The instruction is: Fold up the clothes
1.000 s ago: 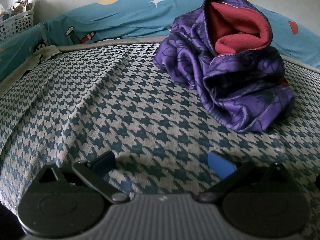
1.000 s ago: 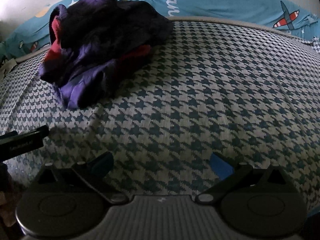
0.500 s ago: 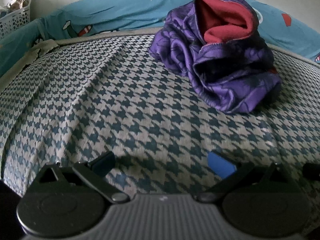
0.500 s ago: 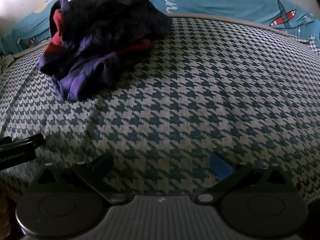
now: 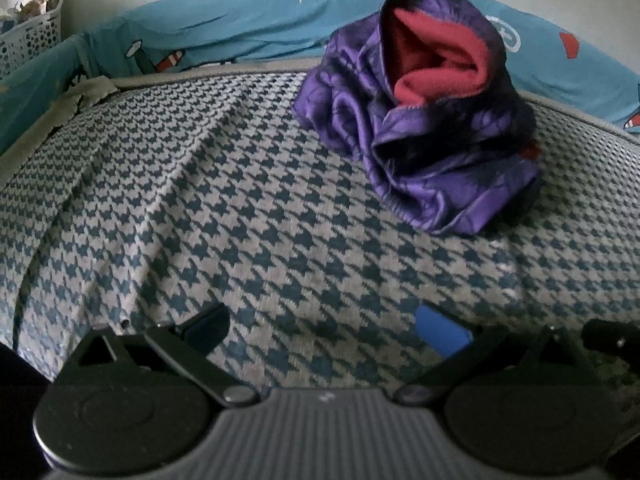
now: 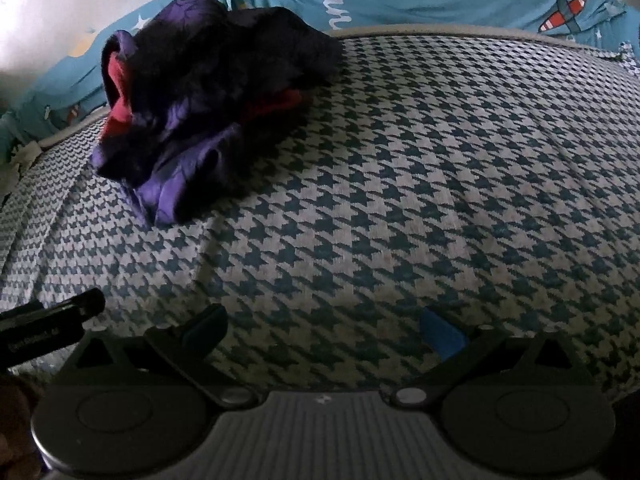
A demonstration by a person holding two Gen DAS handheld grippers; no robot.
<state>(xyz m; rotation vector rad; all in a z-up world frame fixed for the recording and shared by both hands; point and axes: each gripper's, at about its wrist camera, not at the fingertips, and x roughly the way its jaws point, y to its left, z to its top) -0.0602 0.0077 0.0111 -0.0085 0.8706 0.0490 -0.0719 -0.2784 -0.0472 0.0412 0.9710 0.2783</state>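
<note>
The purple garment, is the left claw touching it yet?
Apart. In the left wrist view, a wide stretch of bare houndstooth cover lies between the open left claw and the crumpled purple garment.

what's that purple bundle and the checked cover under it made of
Purple garment: outer layer looks like thin satin-like synthetic, with sheen on its folds; the red lining looks matte and fuzzy, probably fleece. Houndstooth cover: appears a coarse woven or knitted fabric, matte with visible ribbed texture.

one purple garment (image 5: 416, 128), one basket (image 5: 30, 36), two claws (image 5: 324, 326)
</note>
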